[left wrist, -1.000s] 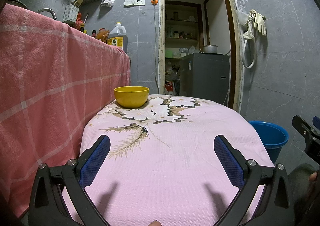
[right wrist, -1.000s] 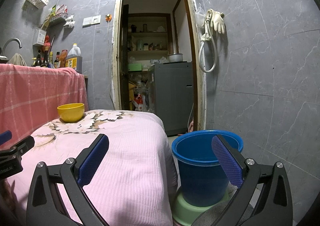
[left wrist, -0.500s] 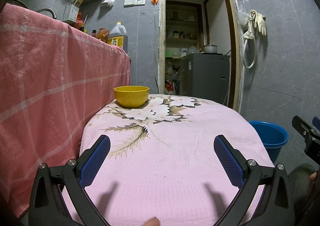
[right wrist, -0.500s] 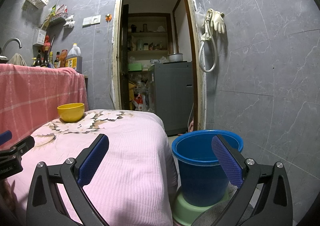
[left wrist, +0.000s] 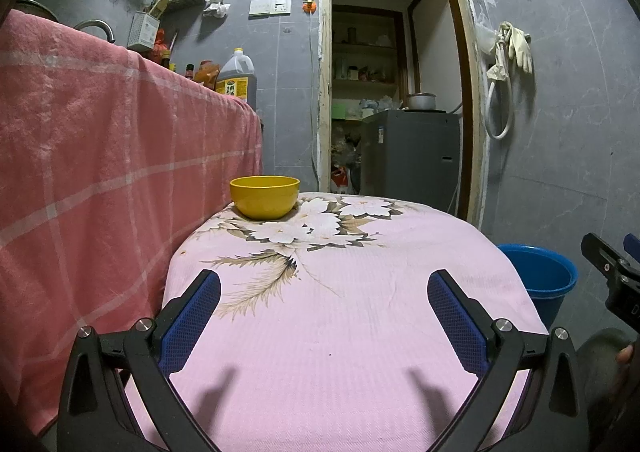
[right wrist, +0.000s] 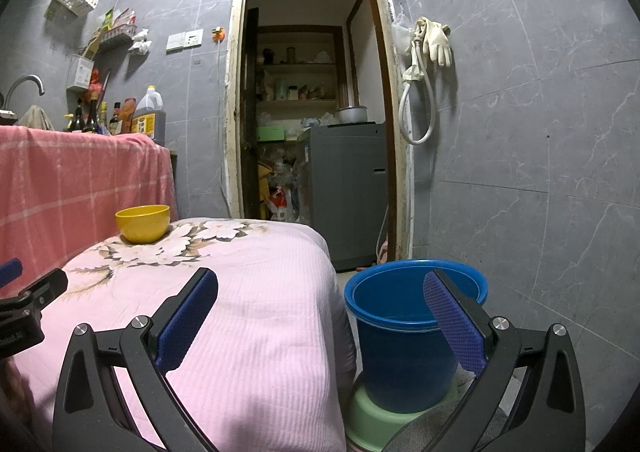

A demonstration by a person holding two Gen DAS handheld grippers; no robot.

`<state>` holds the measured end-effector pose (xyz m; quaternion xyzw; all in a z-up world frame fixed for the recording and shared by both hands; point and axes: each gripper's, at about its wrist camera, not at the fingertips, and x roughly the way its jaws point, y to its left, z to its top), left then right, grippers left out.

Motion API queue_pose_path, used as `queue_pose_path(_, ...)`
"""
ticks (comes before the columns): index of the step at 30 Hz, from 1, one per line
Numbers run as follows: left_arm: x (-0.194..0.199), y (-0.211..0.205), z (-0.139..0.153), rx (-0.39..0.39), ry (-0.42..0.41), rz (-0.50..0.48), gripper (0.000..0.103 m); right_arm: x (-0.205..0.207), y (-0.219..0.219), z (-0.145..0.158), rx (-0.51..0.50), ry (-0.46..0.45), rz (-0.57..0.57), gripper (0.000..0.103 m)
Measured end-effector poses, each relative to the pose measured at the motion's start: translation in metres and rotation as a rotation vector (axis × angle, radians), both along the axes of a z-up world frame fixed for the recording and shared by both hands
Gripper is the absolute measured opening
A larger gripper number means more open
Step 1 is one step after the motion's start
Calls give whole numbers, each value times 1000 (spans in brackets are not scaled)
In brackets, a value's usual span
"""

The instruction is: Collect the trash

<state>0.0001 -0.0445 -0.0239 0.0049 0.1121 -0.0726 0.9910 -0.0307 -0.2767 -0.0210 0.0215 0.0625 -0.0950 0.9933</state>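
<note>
Pink floral cloth covers the tabletop (left wrist: 340, 332), the largest thing in both views. Red-pink checked cloth (left wrist: 100, 172) hangs along its 9 o'clock side. On the floor at the tabletop's 3 o'clock side stands the round blue plastic bucket (right wrist: 400, 348), set on a pale green basin (right wrist: 368, 416). A yellow plastic bowl (left wrist: 265, 197) sits at the tabletop's 11 o'clock corner. The left tool (left wrist: 324, 292) hangs released over bare cloth, gripping nothing; the right tool (right wrist: 320, 292), also released, spans the tabletop's edge and the bucket. No trash shows.
</note>
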Motion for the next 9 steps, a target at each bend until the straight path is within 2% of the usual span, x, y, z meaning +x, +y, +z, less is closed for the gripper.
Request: queue_pose_path(9, 0, 4, 0, -3, -1, 3, 102, 0, 2, -1, 0, 1, 0, 103)
